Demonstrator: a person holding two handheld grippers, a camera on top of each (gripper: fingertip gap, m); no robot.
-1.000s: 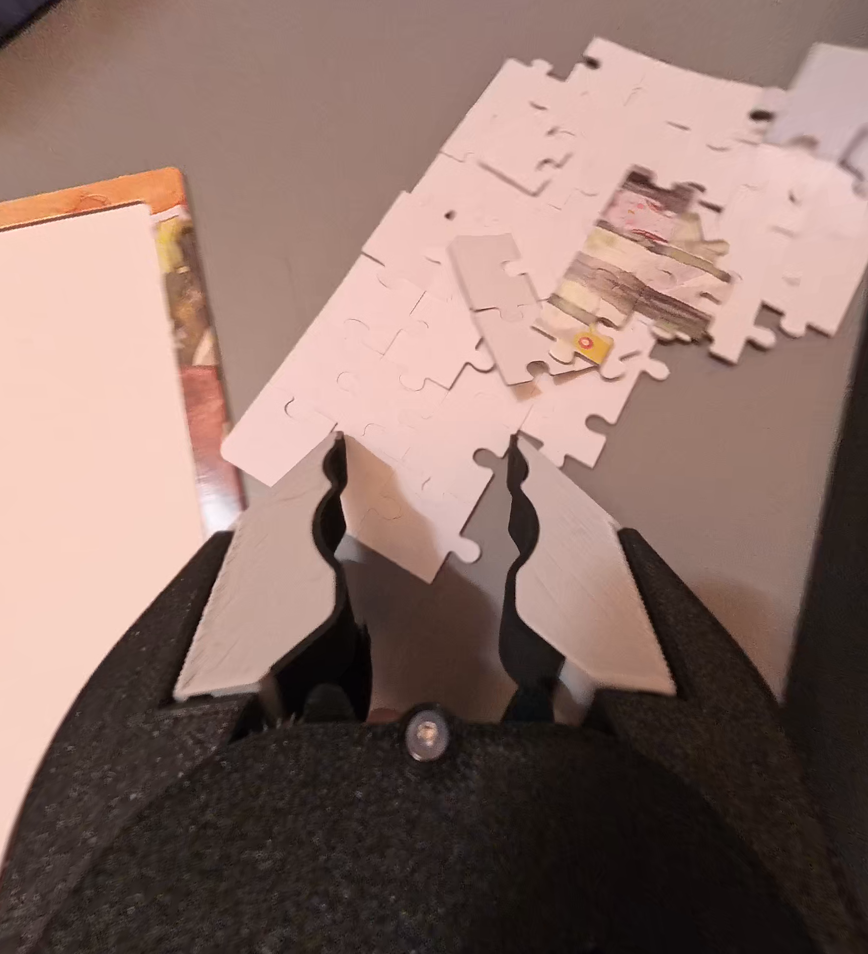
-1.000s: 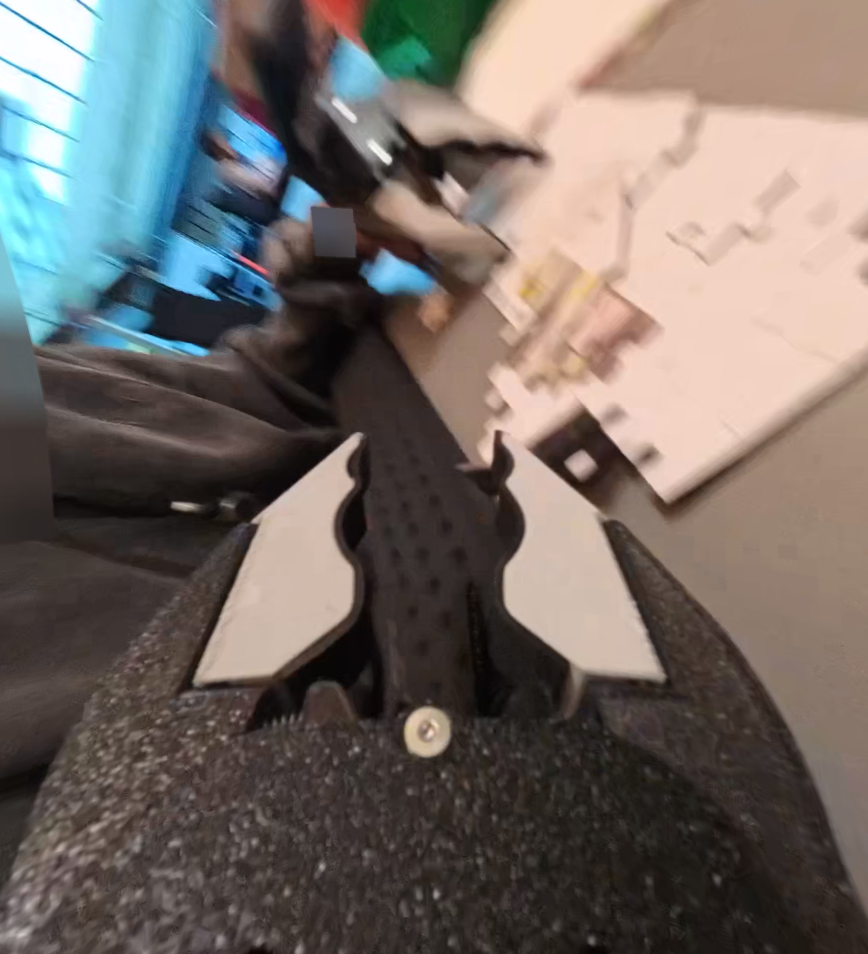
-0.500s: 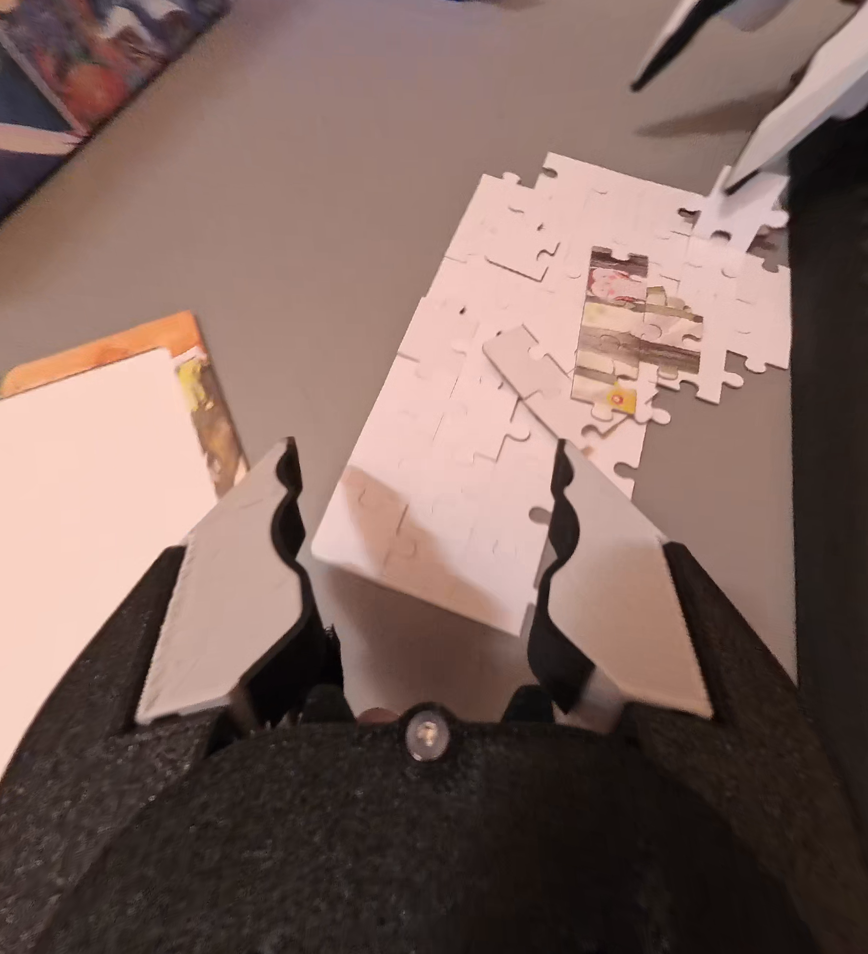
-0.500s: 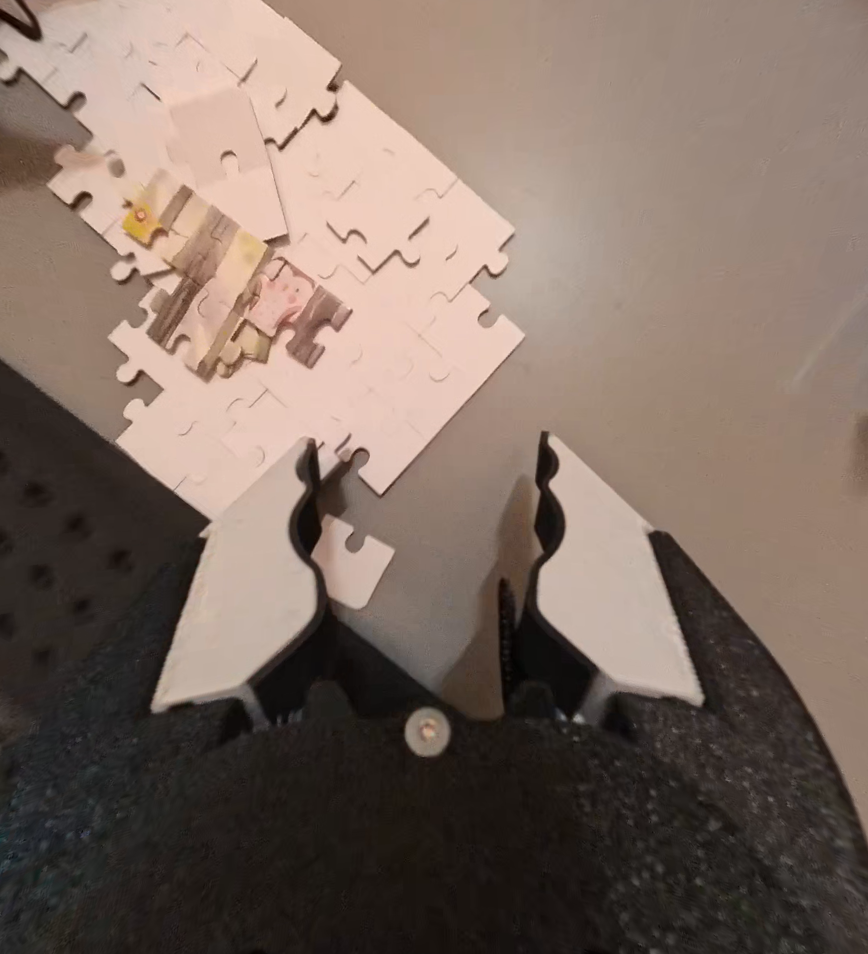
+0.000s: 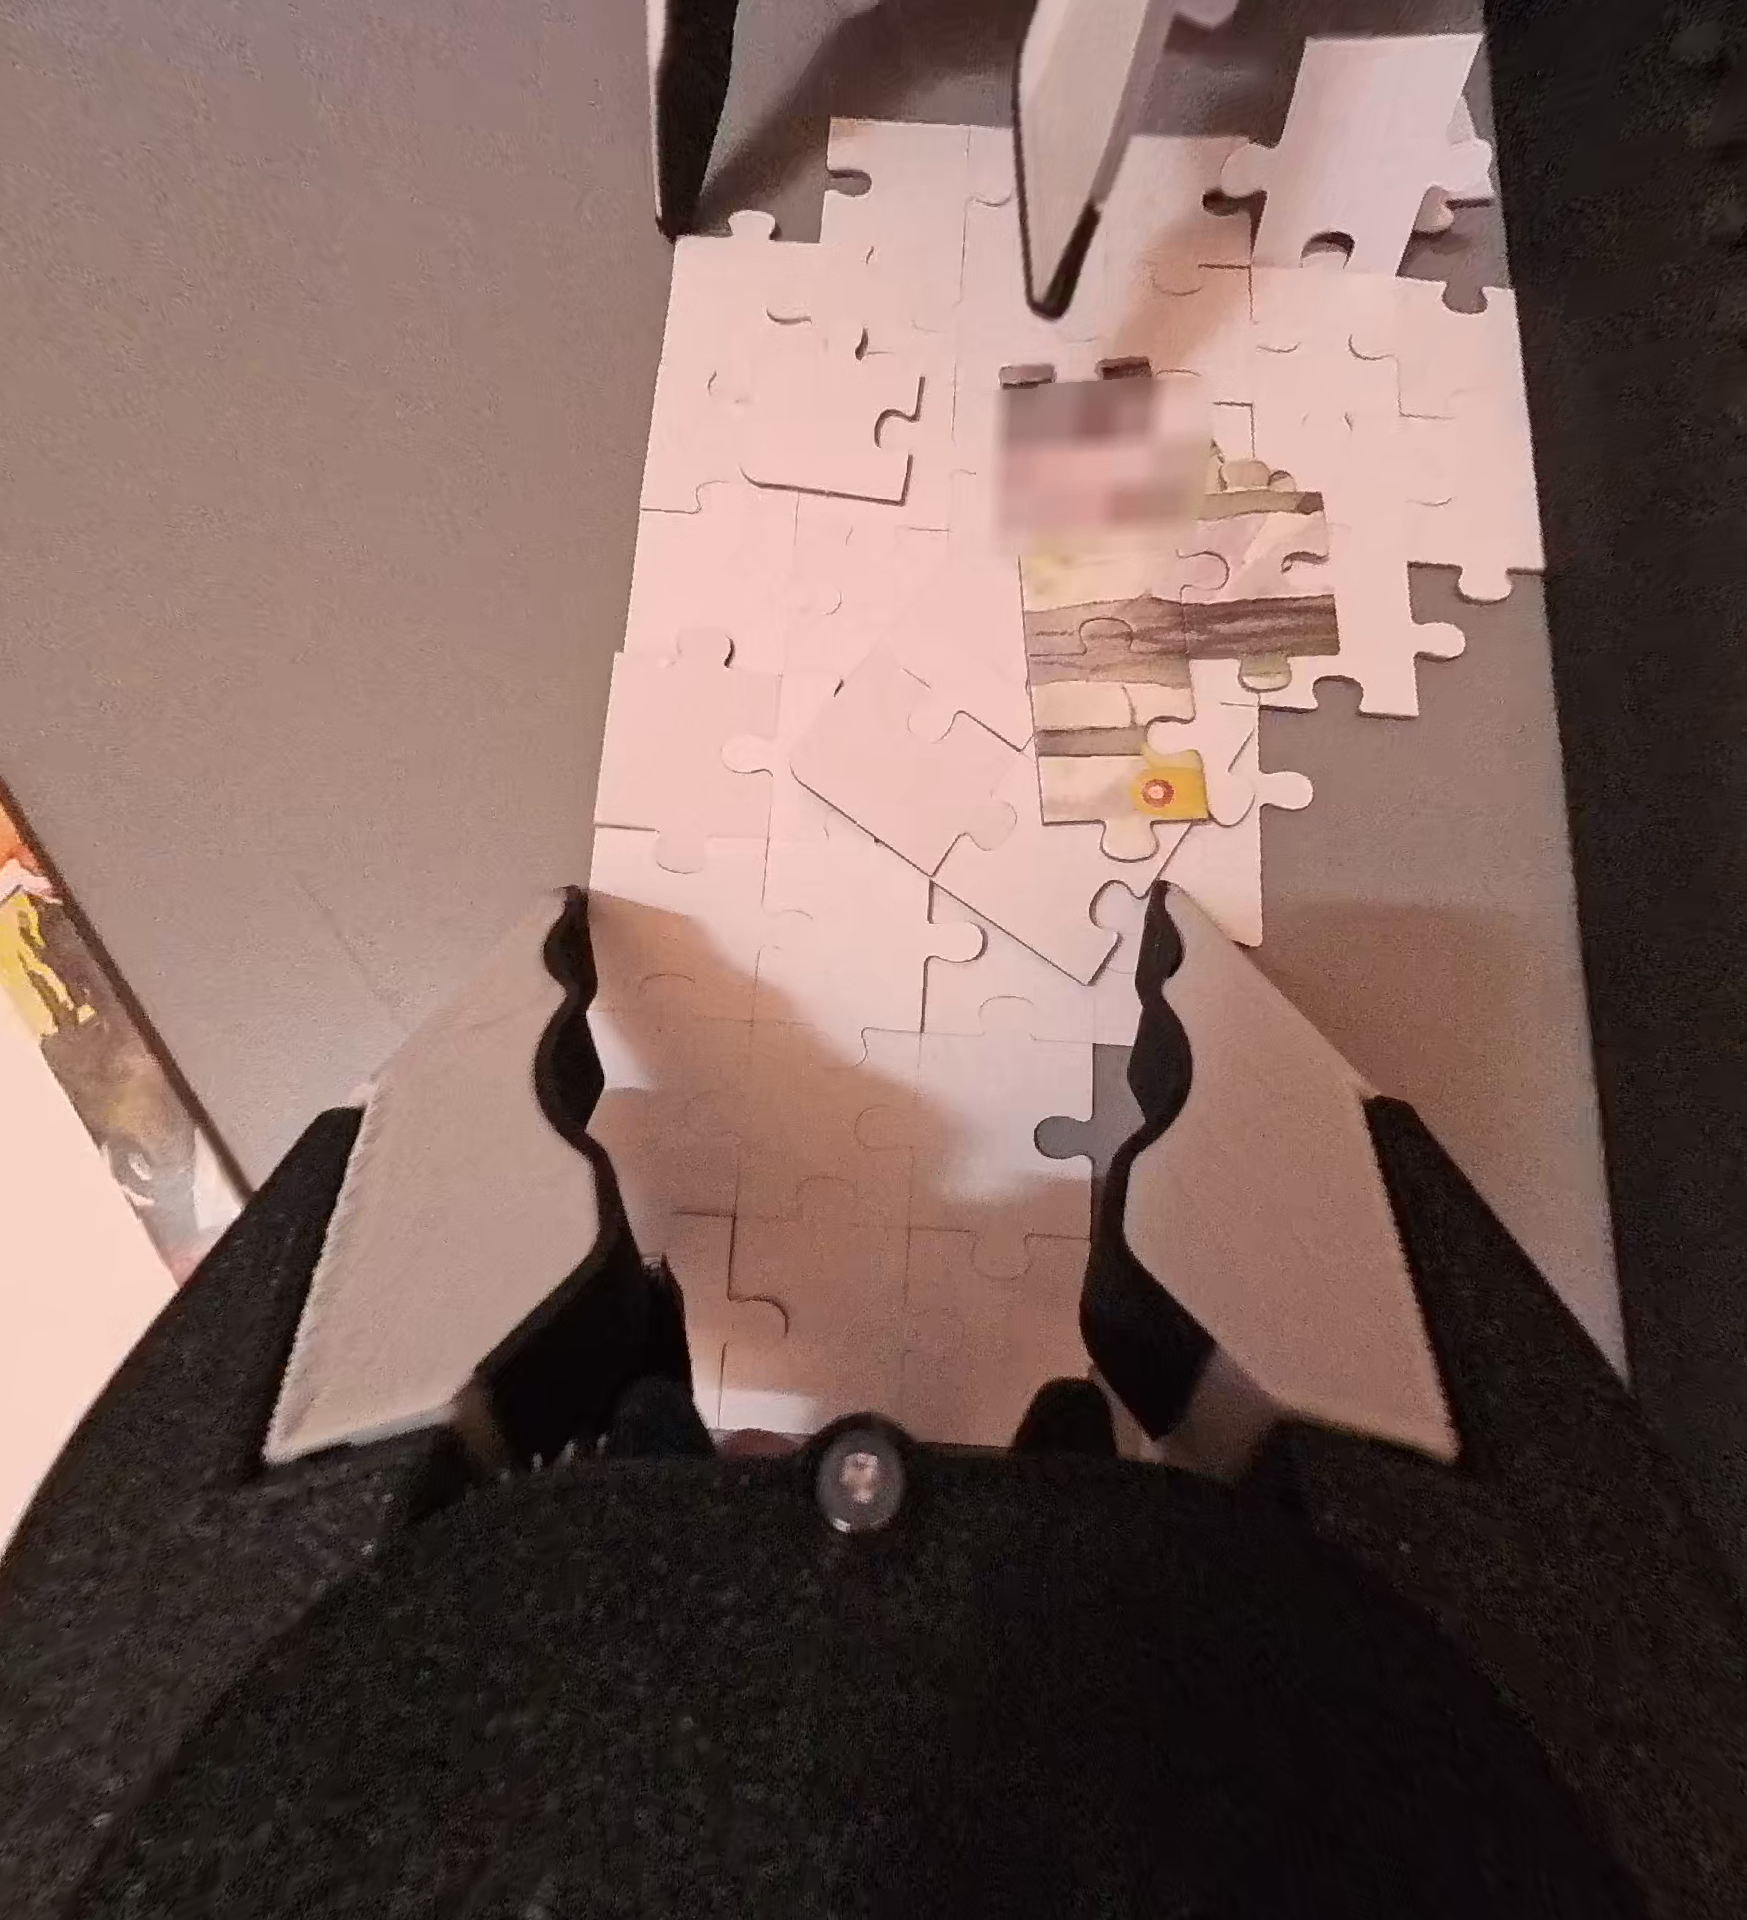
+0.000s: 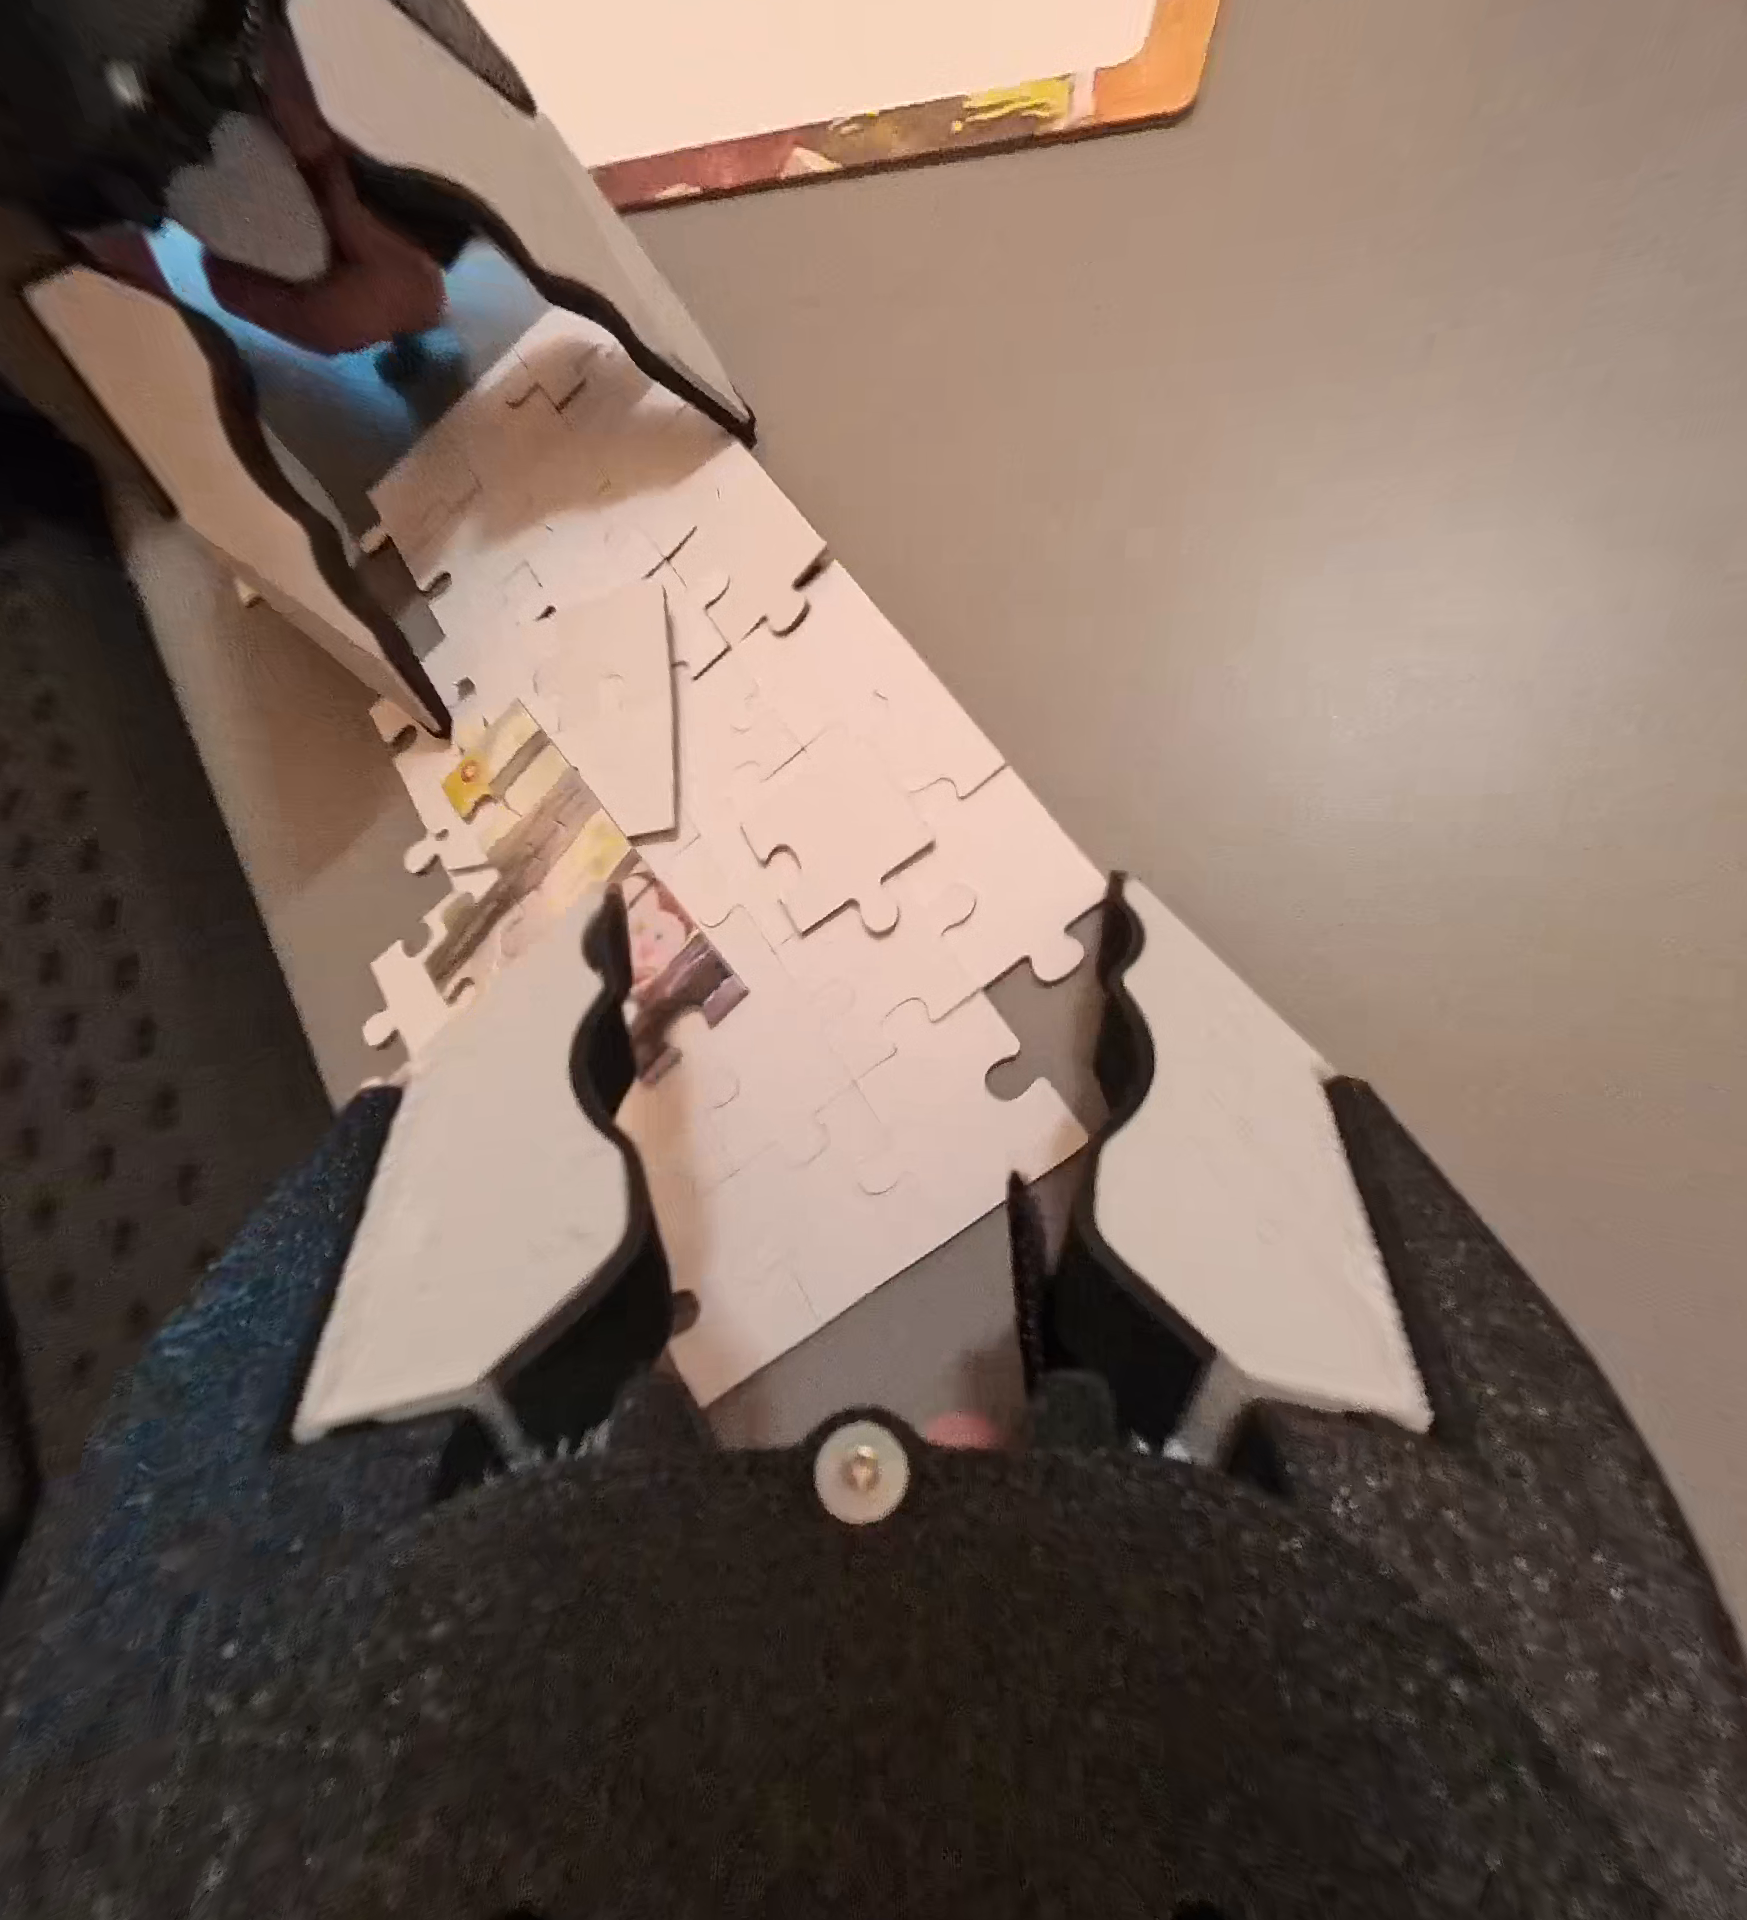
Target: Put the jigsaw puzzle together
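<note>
A sheet of joined jigsaw pieces (image 5: 848, 582) lies white side up on the grey table (image 5: 277, 520). A small patch of picture-side-up pieces (image 5: 1253, 613) lies on it, with one yellow piece (image 5: 1170, 795). A loose white pair (image 5: 900, 769) lies askew on top. My left gripper (image 5: 866, 904) is open and empty over the sheet's near end. My right gripper (image 6: 864, 899) is open and empty over the opposite end of the sheet (image 6: 879, 831). Its fingers (image 5: 1077, 125) show at the top of the left wrist view. The left gripper's fingers (image 6: 599, 260) show at the right wrist view's top left.
A puzzle frame board (image 5: 121, 1091) with a coloured border and a white inside lies left of the sheet; it also shows in the right wrist view (image 6: 848, 135). A dark perforated mat (image 5: 1700, 727) (image 6: 69, 831) borders the sheet's other side. A loose white piece (image 5: 1357, 156) lies at the far end.
My left gripper has moved forward over the sheet's near end and opened wider. My right gripper has swung round from the room and come in over the far end, facing the left one.
</note>
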